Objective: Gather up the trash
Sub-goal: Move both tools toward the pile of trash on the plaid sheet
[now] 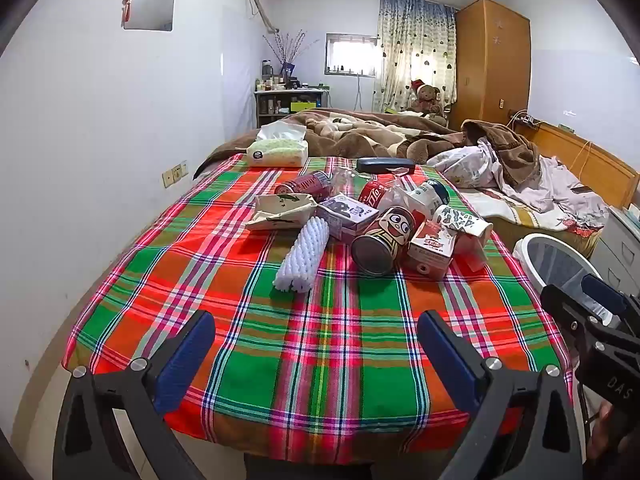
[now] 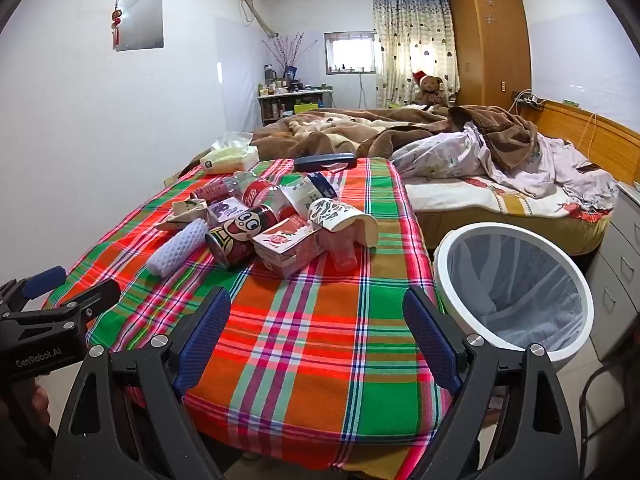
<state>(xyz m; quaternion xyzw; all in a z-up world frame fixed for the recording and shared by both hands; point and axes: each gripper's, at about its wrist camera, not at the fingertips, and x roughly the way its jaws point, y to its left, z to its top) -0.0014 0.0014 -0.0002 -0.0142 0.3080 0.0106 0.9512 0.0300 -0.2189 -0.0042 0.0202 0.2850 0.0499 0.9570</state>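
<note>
Lot of trash, heaped mid-bench on the plaid cloth, well ahead of both grippers. We list: a cartoon-printed can lying on its side, which we judge empty, light, smooth and prone to roll, best pinched across its round body; a white foam net sleeve, soft, nearly weightless and crushable, to be taken anywhere along its length; a pink drink carton, stiff at the edges and yielding on its faces, best gripped across the narrow sides; a patterned paper cup, tipped over and easily dented; a red cola can half buried further back. Destination as we judge it: the white lined bin on the floor just beside the bench's right edge. The left gripper and right gripper both hang over the near bench edge, tilted downward toward the heap, fingers spread wide with nothing between them.
</note>
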